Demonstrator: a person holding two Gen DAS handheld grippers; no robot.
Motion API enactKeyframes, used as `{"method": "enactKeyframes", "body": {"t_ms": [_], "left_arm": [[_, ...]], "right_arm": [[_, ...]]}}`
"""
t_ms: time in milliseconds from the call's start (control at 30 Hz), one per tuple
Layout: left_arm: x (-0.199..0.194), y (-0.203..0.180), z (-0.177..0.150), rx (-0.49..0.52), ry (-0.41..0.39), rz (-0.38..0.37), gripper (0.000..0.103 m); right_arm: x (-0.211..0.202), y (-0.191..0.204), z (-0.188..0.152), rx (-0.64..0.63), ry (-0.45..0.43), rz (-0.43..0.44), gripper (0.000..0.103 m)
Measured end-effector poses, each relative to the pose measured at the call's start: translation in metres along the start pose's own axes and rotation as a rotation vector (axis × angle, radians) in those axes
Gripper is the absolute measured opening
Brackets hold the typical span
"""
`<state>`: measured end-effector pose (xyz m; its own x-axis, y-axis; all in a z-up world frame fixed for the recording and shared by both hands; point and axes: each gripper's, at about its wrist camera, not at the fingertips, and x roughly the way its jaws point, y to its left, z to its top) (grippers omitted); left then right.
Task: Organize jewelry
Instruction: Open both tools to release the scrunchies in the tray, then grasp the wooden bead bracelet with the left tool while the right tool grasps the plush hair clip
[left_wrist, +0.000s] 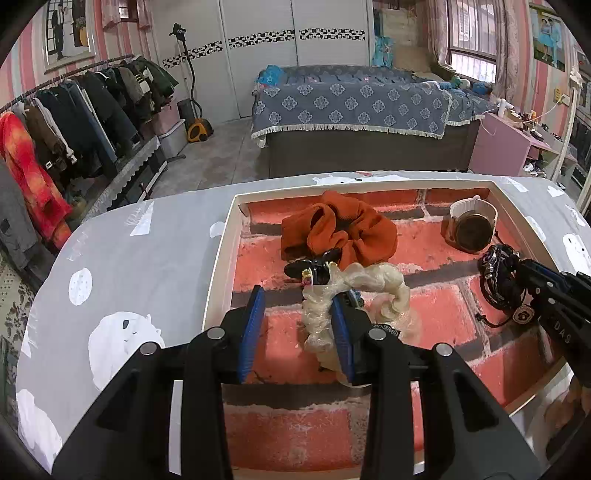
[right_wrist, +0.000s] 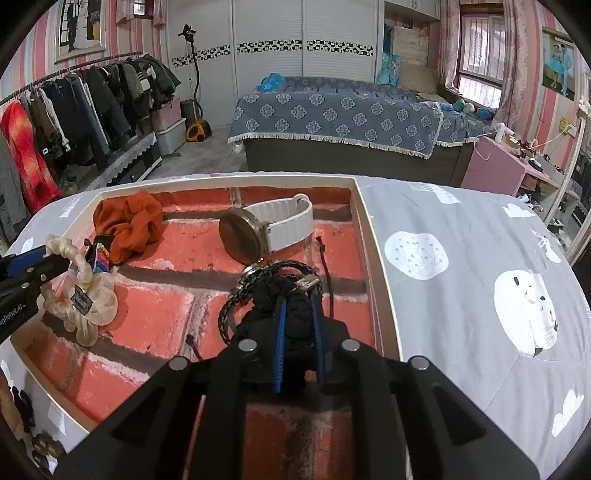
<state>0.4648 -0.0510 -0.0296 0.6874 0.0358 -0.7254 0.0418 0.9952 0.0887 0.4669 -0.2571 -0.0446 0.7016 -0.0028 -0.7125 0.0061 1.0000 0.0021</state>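
A shallow tray (left_wrist: 221, 254) with a red brick-print floor lies on a grey bedspread. In it are an orange scrunchie (left_wrist: 340, 229), a cream scrunchie (left_wrist: 369, 291), a black hair clip (left_wrist: 310, 267) and a watch (left_wrist: 472, 225) with a white strap. My left gripper (left_wrist: 299, 299) is open above the tray, its right finger against the cream scrunchie. My right gripper (right_wrist: 297, 306) is shut on a bundle of black braided bracelets (right_wrist: 280, 284) just over the tray floor. The watch (right_wrist: 258, 229) lies just beyond it.
The grey patterned bedspread (right_wrist: 461, 277) surrounds the tray (right_wrist: 373, 236). A second bed (left_wrist: 351, 107), a clothes rack (left_wrist: 74, 110) and a pink desk (right_wrist: 498, 166) stand farther back in the room.
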Motion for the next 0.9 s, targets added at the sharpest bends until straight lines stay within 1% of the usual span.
{"method": "enactKeyframes", "body": {"t_ms": [67,133,200,233,267,333,367,433,467,500,533,567,600,700,767,833,900], "left_arm": [[0.001,0.0,0.0,-0.002,0.006,-0.001,0.035],[0.001,0.0,0.0,-0.005,0.008,0.0,0.038],[0.001,0.0,0.001,-0.005,0.003,0.005,0.045],[0.0,0.001,0.001,-0.005,-0.001,0.008,0.047],[-0.001,0.001,0.001,-0.006,-0.004,0.009,0.05],[-0.002,0.002,0.001,-0.007,-0.007,0.009,0.052],[-0.002,0.002,0.001,-0.006,-0.006,0.013,0.053],[-0.003,0.003,0.002,-0.008,-0.009,0.023,0.059],[-0.004,0.004,0.002,-0.009,-0.013,0.028,0.064],[-0.007,0.005,0.002,-0.008,-0.022,0.035,0.07],[-0.009,0.006,0.003,-0.006,-0.028,0.04,0.073],[-0.013,0.007,0.004,-0.008,-0.04,0.045,0.077],[-0.016,0.008,0.004,-0.011,-0.05,0.045,0.08],[-0.027,0.011,0.006,-0.023,-0.067,0.025,0.084],[-0.035,0.013,0.007,-0.03,-0.08,0.01,0.087],[-0.047,0.013,0.008,-0.035,-0.098,0.004,0.088],[-0.057,0.012,0.007,-0.043,-0.112,-0.003,0.093]], "right_arm": [[0.001,0.0,-0.001,0.001,0.0,0.001,0.015],[0.001,0.0,-0.001,0.001,0.005,0.002,0.015],[0.003,0.001,-0.002,-0.003,0.015,0.0,0.015],[0.004,0.0,-0.003,-0.004,0.018,-0.002,0.017],[0.003,0.001,-0.004,-0.007,0.018,-0.002,0.021],[0.001,0.001,-0.004,-0.014,0.011,-0.003,0.042],[-0.001,0.002,-0.004,-0.023,0.007,-0.006,0.045],[-0.005,0.004,-0.004,-0.036,0.003,-0.012,0.053],[-0.007,0.003,-0.003,-0.036,0.0,-0.012,0.056],[-0.01,0.003,-0.002,-0.035,-0.003,-0.01,0.061],[-0.014,0.002,-0.001,-0.033,-0.009,-0.008,0.067],[-0.018,0.001,0.0,-0.032,-0.015,-0.008,0.069],[-0.025,-0.001,0.002,-0.031,-0.029,-0.009,0.073],[-0.047,-0.007,0.006,-0.017,-0.071,-0.011,0.085],[-0.069,-0.011,0.007,-0.013,-0.105,-0.016,0.088],[-0.088,-0.015,0.006,-0.021,-0.136,-0.042,0.094],[-0.103,-0.018,0.004,-0.031,-0.16,-0.064,0.095]]}}
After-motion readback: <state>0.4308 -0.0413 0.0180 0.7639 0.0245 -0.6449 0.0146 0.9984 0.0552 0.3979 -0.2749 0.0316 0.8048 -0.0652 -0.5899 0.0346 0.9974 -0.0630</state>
